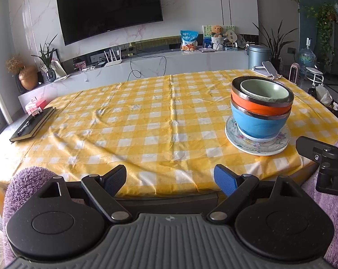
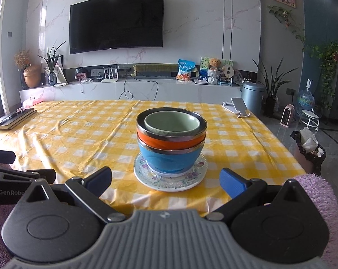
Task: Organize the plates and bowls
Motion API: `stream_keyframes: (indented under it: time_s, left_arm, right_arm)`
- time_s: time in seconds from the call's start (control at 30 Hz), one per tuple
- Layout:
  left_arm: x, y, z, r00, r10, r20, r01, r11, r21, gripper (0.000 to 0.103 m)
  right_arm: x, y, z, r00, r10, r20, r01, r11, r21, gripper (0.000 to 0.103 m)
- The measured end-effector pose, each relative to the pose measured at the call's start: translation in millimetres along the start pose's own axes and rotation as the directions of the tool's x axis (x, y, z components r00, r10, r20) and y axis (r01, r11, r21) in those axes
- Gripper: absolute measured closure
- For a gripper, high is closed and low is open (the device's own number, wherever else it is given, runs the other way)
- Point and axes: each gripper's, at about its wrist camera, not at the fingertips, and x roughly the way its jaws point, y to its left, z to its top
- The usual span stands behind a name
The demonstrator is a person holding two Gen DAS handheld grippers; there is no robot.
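tablecloth (image 2: 79, 139): wrinkled cloth | bowl rims (image 2: 171, 137): shiny metal | plate (image 2: 169, 185): glossy

The left black two-finger claw (image 1: 170, 178) with blue pads hangs level, jaws spread wide and empty; the matching right claw (image 2: 165, 180) beside it gapes likewise.

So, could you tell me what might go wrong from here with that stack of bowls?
1. The green bowl sits loosely inside the orange bowl, off-centre, so it could rattle or tip if the stack is lifted.
2. The blue bowl rests on a small plate over wrinkled cloth; a sideways nudge might slide it.
3. Both grippers, left and right, are open and empty, near the table edge.
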Motion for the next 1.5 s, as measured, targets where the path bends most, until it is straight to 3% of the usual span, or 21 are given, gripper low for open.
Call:
stream_keyframes:
  time_s: [1.5]
  left_arm:
    - [-2.0, -0.7, 1.6, 1.0, -0.009, 0.009, 0.009, 1.0, 0.003, 0.0]
  right_arm:
    - [0.7, -2.0, -0.1, 1.0, -0.003, -0.007, 0.003, 1.0, 0.006, 0.003]
